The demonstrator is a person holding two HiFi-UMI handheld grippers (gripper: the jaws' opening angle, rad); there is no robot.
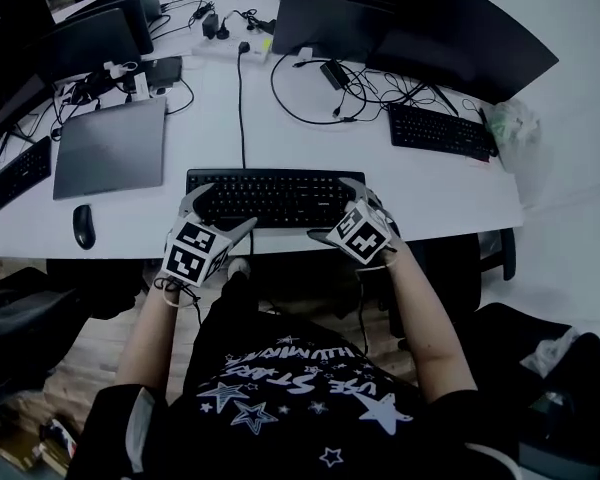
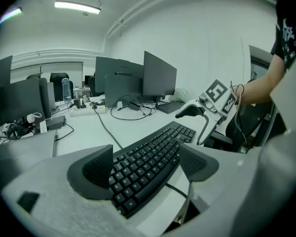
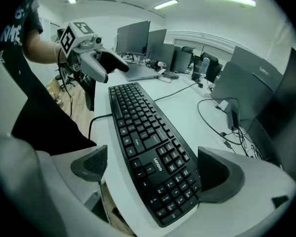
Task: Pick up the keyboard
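While left tool (image 1: 220, 214) and right tool (image 1: 334, 210) gape astride its ends, the keyboard (image 1: 275, 196) hugs desk's (image 1: 425, 183) edge.

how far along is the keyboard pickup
Done: the left tool and right tool are at opposite ends of the keyboard, each with its jaws open astride that end. In hand: lining up the grip; neither tool clamps it, and it lies flat on the desk. Left: close both tools on it and lift.
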